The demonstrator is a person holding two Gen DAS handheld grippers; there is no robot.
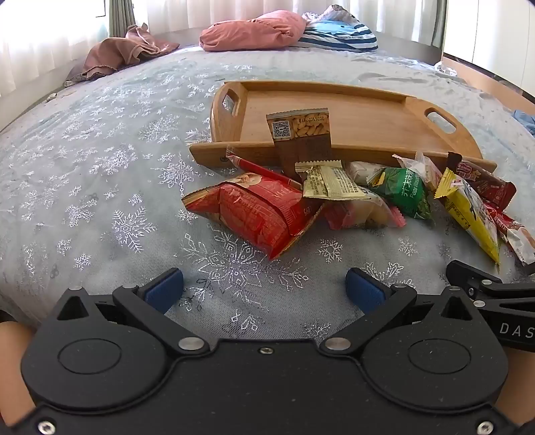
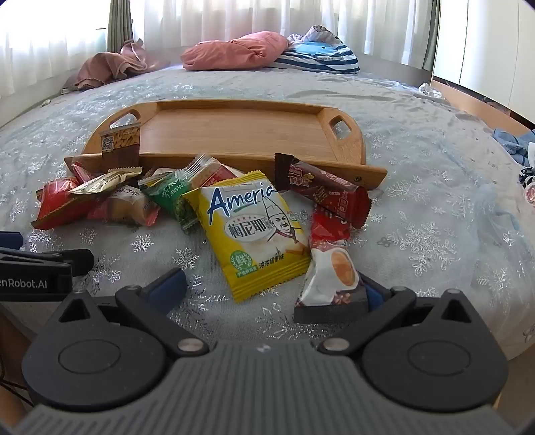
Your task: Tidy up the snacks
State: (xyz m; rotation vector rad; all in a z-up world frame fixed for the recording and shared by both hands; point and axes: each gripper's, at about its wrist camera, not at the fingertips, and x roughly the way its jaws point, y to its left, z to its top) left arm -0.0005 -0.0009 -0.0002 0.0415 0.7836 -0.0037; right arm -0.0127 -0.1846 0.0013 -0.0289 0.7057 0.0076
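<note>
A wooden tray (image 1: 334, 110) (image 2: 240, 130) lies on the bed with nothing inside it. A brown peanut packet (image 1: 301, 134) (image 2: 120, 144) leans against its near rim. A pile of snack packets lies in front of it: a big red bag (image 1: 257, 210), a green packet (image 1: 408, 194) (image 2: 174, 197), a yellow packet (image 2: 254, 231) (image 1: 468, 214), a dark red bar (image 2: 327, 190), a red-and-white coffee sachet (image 2: 331, 264). My left gripper (image 1: 264, 289) is open and empty, short of the red bag. My right gripper (image 2: 271, 291) is open; the sachet's end lies over its right finger.
The bed has a grey-blue snowflake cover (image 1: 100, 187). A pink pillow (image 1: 254, 30), a striped pillow (image 1: 337, 33) and brown clothes (image 1: 123, 53) lie at the far side. Blue clothes (image 2: 515, 144) lie at the right edge.
</note>
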